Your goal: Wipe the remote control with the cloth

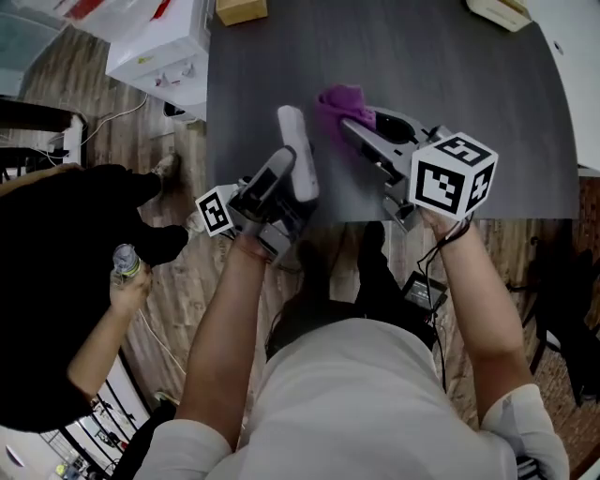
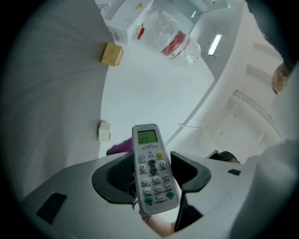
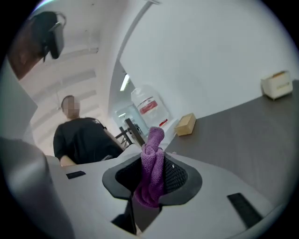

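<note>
Currently one remote control clamped in left gripper, one purple cloth pinched in right gripper. Both over grey table; one tan box, one cream box at its far edge. Wood floor beside table.

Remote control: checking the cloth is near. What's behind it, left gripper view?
A purple cloth edge peeks out left of the remote control, a small beige box above it. The rest of the cloth is covered.

From above, the left claw covers the lower end of the remote control, its button print unreadably small.
</note>
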### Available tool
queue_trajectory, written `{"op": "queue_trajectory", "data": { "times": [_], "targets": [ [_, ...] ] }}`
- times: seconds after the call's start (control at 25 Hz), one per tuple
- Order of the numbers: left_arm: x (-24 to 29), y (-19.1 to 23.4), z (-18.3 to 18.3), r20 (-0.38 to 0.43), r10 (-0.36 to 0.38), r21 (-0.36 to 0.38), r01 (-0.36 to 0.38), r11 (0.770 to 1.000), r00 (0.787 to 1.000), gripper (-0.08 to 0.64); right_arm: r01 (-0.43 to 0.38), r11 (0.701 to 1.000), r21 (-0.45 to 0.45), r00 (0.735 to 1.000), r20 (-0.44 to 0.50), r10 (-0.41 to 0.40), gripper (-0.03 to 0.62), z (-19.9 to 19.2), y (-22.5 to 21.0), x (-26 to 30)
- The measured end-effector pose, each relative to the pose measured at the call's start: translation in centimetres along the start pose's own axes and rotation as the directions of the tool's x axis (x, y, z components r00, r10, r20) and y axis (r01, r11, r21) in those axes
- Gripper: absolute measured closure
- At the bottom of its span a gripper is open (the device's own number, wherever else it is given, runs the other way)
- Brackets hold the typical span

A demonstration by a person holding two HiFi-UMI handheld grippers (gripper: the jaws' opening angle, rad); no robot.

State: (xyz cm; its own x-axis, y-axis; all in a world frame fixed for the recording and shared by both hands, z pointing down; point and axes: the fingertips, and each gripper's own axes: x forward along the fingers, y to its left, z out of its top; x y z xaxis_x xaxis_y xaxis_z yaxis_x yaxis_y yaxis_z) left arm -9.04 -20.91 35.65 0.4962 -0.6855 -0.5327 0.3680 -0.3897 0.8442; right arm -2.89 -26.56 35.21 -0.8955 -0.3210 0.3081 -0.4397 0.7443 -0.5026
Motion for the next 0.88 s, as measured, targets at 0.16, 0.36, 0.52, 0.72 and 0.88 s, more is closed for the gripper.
{"op": "queue_trajectory", "data": {
  "times": [0.16,0.36,0.52,0.72,0.88],
  "targets": [
    [-0.9,-1.0,0.0,0.001,0.008,0.014,-0.008,1.0,1.0,0.314,-0.115,0.989,0.091,0.993,-0.019,0.117,0.488,-1.2,3.5,3.0],
    [-2.3,-1.1,1.0,0.045,0.047,0.052,-0.05,0.997,0.998,0.314,-0.105,0.987,0.123,0.994,-0.016,0.108,0.488,-3.3,5.1,2.6],
    [-3.6,-0.7,3.9,0.223,0.089,0.139,-0.122,0.983,0.971,0.314,-0.092,0.976,0.199,0.993,-0.048,0.104,0.488,-6.4,6.6,2.1],
    [-4.1,-0.2,4.2,0.266,0.155,0.227,-0.218,0.949,0.952,0.314,-0.041,0.858,0.511,0.999,0.048,0.019,0.488,-8.5,6.0,1.6],
    [-4.8,1.0,4.8,0.299,0.225,0.291,-0.314,0.904,0.927,0.316,-0.045,0.773,0.632,0.999,0.049,0.019,0.488,-10.1,6.3,1.3]
  ]
}}
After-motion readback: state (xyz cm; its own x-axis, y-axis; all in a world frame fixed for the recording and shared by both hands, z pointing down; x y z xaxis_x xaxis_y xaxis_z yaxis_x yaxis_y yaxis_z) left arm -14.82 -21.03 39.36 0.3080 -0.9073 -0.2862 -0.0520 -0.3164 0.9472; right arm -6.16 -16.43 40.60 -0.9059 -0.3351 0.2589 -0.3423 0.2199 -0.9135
